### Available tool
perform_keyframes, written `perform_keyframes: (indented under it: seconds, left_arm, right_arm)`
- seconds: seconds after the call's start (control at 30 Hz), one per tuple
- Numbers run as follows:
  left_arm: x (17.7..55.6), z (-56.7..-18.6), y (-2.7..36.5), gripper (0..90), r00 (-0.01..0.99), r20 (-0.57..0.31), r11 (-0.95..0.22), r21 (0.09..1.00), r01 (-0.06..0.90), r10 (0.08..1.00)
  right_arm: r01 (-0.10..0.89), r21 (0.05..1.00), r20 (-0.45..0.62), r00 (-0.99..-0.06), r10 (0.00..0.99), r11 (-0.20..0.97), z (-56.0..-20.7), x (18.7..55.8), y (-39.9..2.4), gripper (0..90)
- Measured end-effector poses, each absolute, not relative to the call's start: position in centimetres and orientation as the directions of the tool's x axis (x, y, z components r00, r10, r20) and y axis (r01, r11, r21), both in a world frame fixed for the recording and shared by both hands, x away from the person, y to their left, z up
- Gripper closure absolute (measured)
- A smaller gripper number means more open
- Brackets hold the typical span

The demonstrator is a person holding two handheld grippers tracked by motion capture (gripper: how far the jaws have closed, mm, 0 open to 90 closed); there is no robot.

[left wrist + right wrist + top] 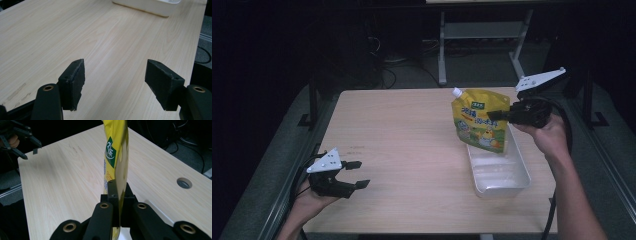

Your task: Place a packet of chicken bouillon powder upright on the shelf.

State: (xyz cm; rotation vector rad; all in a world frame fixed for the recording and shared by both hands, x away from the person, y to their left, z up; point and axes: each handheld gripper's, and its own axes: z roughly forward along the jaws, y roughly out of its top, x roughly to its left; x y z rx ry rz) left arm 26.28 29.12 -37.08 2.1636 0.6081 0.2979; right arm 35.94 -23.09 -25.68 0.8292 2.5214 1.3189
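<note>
Pinching the yellow pouch [478,120] by its edge, the right claw [503,115] held it upright just over the far end of the white bin [498,172]. The left claw [357,174] rested open and empty near the tabletop [407,140] corner. Lowering the pouch squarely between the bin walls before letting go would likely keep it from tipping out.
</note>
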Motion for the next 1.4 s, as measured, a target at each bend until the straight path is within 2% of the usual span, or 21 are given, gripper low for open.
perform_keyframes:
  seconds: [0.67, 1.4]
  left_arm:
    - [26.0, -39.0, 29.8, 29.2, 0.836, -0.021, -0.496, 0.797, 0.345, 0.548]
    - [26.1, -39.6, 29.6, 29.0, 0.839, -0.037, -0.503, 0.785, 0.360, 0.543]
  right_arm:
    - [0.461, 0.778, 0.147, -0.794, 0.590, 0.427, -28.9, 36.3, -26.5, 89.4]
    - [0.448, 0.779, 0.136, -0.805, 0.578, 0.440, -31.0, 37.0, -27.3, 88.2]
